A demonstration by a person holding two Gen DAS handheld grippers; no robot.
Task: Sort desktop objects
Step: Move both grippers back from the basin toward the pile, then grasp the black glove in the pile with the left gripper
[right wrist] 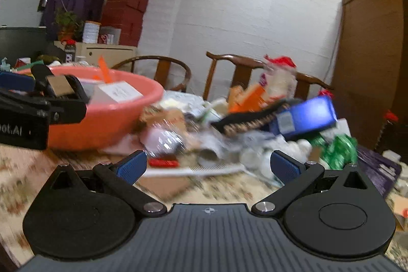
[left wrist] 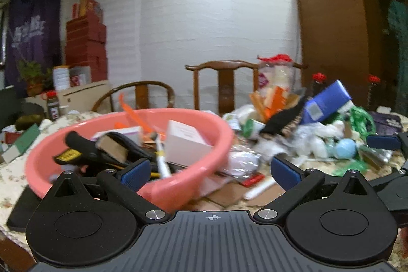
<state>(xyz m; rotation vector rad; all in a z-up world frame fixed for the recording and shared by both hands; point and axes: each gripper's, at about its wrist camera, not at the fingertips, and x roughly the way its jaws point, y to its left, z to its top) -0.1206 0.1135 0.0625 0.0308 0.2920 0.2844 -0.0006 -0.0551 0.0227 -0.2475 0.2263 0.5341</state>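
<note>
Left wrist view has the left gripper at the bottom of the frame, its blue pads spread wide with nothing between them; just past its left pad stands a pink basin, the near rim close to the fingers; inside the basin lie a white box, a black-handled tool with a yellow label, a piece of brown card and an orange strip; to the right of the basin a heap of clutter covers the floral tablecloth, with a blue carton, a black brush, a pale blue ball and green wrapping among it; a white pen-like stick and a small red item lie on the cloth nearer the gripper.

Right wrist view shows the right gripper with pads likewise apart and empty, over the blurred cloth; ahead of it lie a white comb and a red item, touching the edge of the heap; the basin sits to the left; two wooden chairs stand behind the table, and a brown wardrobe on the right.
</note>
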